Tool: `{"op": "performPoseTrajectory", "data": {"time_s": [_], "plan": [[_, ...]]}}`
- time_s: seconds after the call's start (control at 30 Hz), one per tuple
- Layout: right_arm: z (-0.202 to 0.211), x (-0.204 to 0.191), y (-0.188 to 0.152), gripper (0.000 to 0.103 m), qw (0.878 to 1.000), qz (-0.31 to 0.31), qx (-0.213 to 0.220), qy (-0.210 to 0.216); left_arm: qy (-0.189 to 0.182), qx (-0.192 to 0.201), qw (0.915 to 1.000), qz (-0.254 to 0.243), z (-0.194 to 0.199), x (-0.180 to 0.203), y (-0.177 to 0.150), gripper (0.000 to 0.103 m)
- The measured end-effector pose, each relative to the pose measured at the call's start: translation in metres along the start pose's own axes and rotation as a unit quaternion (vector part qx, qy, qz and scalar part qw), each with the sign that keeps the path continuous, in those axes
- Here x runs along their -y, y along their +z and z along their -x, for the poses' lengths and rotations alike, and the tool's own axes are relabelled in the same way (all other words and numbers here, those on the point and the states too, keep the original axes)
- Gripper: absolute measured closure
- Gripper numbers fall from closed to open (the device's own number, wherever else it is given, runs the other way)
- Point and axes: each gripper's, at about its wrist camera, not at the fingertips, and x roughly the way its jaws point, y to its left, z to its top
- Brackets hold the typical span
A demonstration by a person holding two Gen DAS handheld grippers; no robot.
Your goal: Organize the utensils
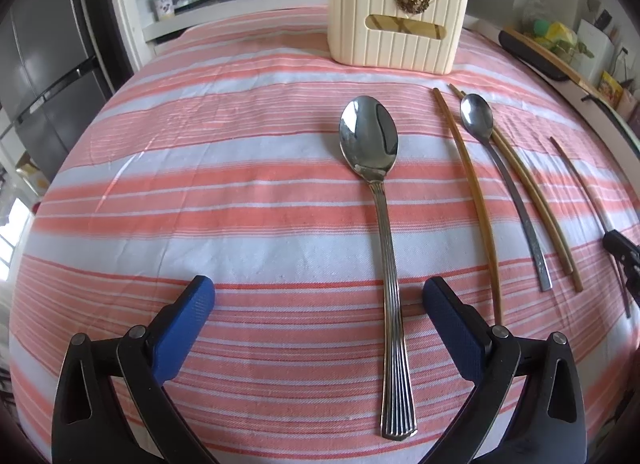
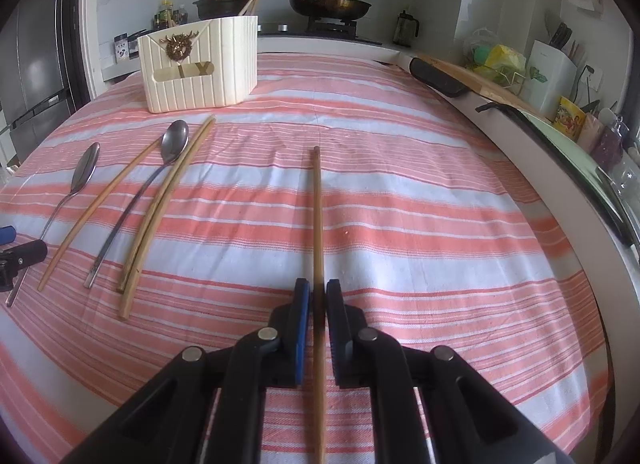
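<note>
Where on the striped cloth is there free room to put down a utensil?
Bare cloth lies left of the large spoon, and right of the chopstick in the right gripper. It is crowded between them: small spoon and chopsticks lie close together.

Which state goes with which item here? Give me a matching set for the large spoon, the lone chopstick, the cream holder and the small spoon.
Items:
1. large spoon
2. lone chopstick
3. cream holder
4. small spoon

States:
A. standing at the far end of the striped cloth
B. lying between the open left tongs
C. lying among three chopsticks
D. clamped in the right tongs

Pairs: 1-B, 2-D, 3-A, 4-C
</note>
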Motion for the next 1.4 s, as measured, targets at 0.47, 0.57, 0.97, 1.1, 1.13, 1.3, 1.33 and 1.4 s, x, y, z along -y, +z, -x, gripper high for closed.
{"op": "performPoseTrajectory", "data": {"time_s": [0.47, 0.57, 0.97, 1.1, 1.13, 1.3, 1.33, 1.4], "plan": [[0.003, 0.002, -0.002, 0.042, 0.999, -0.01, 0.004, 0.03, 0.002, 0.0, 1.0, 0.0, 0.0, 0.0, 0.0, 0.001], [-0.001, 0.002, -0.001, 0.042, 0.999, -0.01, -0.005, 0.035, 0.001, -0.001, 1.0, 0.0, 0.0, 0.0, 0.0, 0.001], [-0.003, 0.004, 0.005, 0.033, 0.996, 0.013, -0.047, 0.07, -0.061, -0.034, 0.997, -0.031, 0.008, -0.01, 0.015, 0.001], [-0.01, 0.009, 0.02, 0.034, 0.99, 0.022, -0.1, 0.095, -0.053, -0.033, 0.9973, -0.04, 0.002, -0.002, 0.033, 0.001], [-0.012, 0.012, 0.025, 0.035, 0.989, 0.019, -0.109, 0.103, -0.05, -0.032, 0.9973, -0.043, -0.001, 0.001, 0.038, 0.001], [-0.028, 0.026, 0.054, 0.044, 0.982, -0.006, -0.138, 0.129, -0.016, -0.047, 0.9971, -0.057, -0.03, 0.018, 0.059, 0.006], [-0.032, 0.026, 0.06, 0.054, 0.981, -0.005, -0.142, 0.131, -0.008, -0.051, 0.9967, -0.062, -0.036, 0.021, 0.062, 0.007], [-0.042, 0.025, 0.07, 0.061, 0.98, 0.001, -0.148, 0.135, -0.003, -0.048, 0.9969, -0.063, -0.041, 0.024, 0.067, 0.006]]}}
